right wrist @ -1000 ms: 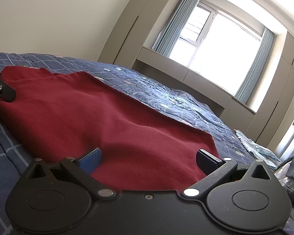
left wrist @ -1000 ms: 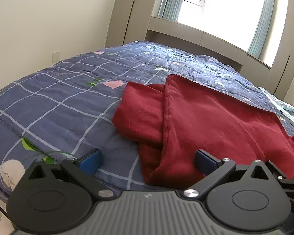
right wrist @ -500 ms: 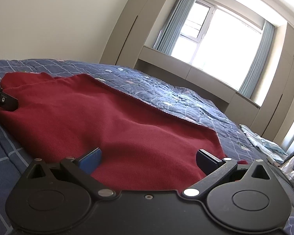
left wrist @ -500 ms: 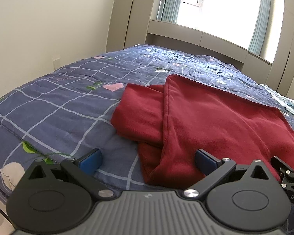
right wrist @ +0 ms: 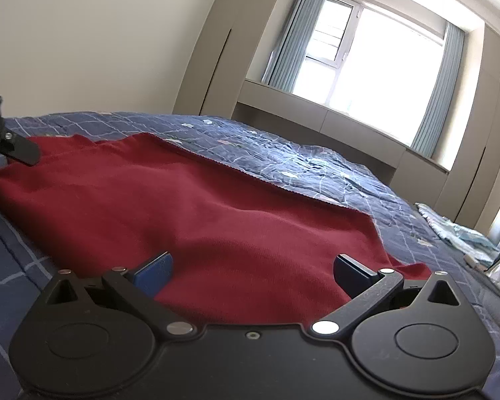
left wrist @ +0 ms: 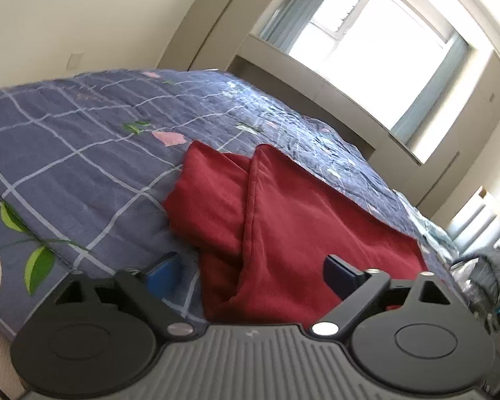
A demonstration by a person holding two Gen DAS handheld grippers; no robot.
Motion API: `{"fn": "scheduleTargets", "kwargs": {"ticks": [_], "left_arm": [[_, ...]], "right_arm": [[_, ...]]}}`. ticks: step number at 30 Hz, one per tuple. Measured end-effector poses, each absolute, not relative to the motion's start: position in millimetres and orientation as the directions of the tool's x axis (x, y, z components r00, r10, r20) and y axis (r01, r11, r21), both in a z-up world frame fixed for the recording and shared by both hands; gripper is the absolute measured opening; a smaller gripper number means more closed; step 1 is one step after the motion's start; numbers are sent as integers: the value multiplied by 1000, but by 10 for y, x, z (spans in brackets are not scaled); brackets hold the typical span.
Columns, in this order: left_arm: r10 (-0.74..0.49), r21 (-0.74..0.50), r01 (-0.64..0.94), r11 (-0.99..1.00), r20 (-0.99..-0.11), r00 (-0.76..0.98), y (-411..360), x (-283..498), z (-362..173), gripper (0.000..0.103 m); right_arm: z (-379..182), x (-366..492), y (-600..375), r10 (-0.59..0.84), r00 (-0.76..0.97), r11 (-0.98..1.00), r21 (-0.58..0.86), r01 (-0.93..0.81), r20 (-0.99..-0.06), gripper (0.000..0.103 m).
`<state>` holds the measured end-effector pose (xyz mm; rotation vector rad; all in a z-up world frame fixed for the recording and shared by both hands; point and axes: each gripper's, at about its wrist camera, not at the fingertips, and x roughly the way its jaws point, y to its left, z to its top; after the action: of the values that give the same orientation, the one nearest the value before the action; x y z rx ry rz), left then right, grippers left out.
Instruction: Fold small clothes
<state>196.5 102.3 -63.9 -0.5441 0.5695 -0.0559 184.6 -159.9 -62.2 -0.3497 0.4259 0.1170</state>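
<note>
Overexposed window [right wrist: 366, 63] backlight, fisheye edges, slight blur

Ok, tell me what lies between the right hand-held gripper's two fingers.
In the right wrist view, the red garment fills the gap of the right hand-held gripper. Its jaws stand wide apart, and nothing else lies between them.

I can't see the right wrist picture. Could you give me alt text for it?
A red garment lies spread on a blue checked bedspread, with the open right gripper low over its near edge, holding nothing. Part of the left gripper shows at the far left edge, and a bright window with curtains fills the background.
</note>
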Motion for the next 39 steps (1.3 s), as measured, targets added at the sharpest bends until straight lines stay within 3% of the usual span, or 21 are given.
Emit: {"fn": "scheduleTargets", "kwargs": {"ticks": [2, 9, 15, 23, 25, 26, 27, 32, 39], "left_arm": [[-174, -508, -139, 850, -520, 836, 1041, 2050, -631, 85], [-121, -430, -179, 885, -584, 803, 921, 2338, -564, 83], [-65, -376, -230, 898, -630, 774, 823, 2410, -490, 59], [-66, -369, -247, 896, -660, 748, 829, 2486, -474, 59], [-58, -362, -254, 897, -665, 745, 815, 2502, -450, 49], [-52, -354, -255, 900, -668, 743, 800, 2510, -431, 29], [-62, -357, -248, 900, -670, 740, 788, 2524, -415, 23], [-60, -345, -219, 913, -644, 763, 651, 2540, -209, 18], [-130, -266, -30, 963, -563, 816, 48, 2630, 385, 18]], "right_arm": [[-614, 1835, -1630, 49, 902, 941, -283, -186, -429, 102], [-596, 1848, -1874, 126, 868, 979, -82, -187, -479, 102], [-602, 1808, -1896, 133, 870, 981, -60, -183, -474, 102], [-596, 1790, -1908, 135, 872, 982, -55, -182, -470, 102], [-594, 1778, -1920, 137, 872, 982, -52, -182, -469, 102], [-592, 1777, -1923, 137, 872, 982, -51, -182, -469, 102], [-591, 1777, -1927, 138, 873, 982, -50, -182, -469, 102], [-581, 1779, -1967, 148, 874, 983, -24, -180, -463, 102], [-468, 1691, -2200, 107, 917, 994, 76, -84, -385, 102]]}}
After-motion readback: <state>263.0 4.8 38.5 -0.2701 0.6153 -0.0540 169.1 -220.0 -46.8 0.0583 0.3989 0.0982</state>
